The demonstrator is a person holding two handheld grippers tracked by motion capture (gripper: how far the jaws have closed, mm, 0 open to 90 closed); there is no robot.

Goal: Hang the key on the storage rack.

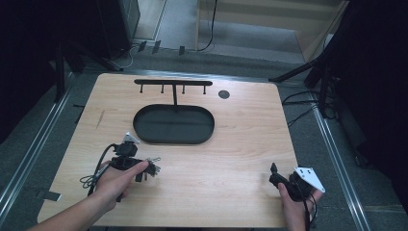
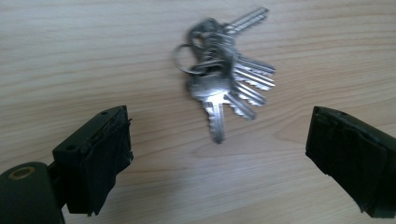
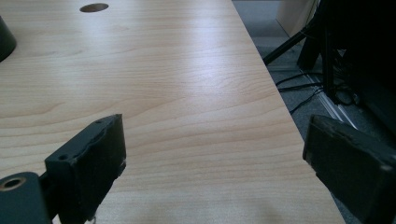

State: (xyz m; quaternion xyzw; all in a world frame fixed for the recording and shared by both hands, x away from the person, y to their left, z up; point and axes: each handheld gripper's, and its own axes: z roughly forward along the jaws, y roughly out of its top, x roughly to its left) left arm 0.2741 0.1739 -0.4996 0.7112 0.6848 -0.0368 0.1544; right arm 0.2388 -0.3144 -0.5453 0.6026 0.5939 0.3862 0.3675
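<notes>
Our left tongs (image 2: 217,154) stand wide apart with nothing between them, low over the wooden table (image 2: 70,56). Just ahead of their tips lies a bunch of keys (image 2: 224,77) on a ring, flat on the wood, the blades fanned toward us and to the right, one key pointing away. From the high view we see the left tongs (image 1: 144,169) near the front left of the table, the keys (image 1: 153,163) just beside their tips, and our left hand (image 1: 115,180) wrapped around the handle.

Our right tongs (image 3: 215,163) are also spread apart and hold nothing, over bare wood close to the table's right edge. From above they sit at the front right (image 1: 275,174), held by our right hand (image 1: 293,204).

Farther back, at mid-table, we see a black oval tray (image 1: 174,124) with an upright post and a hook bar (image 1: 173,83) above it. A small round hole (image 1: 223,94) lies to the right of the bar.
</notes>
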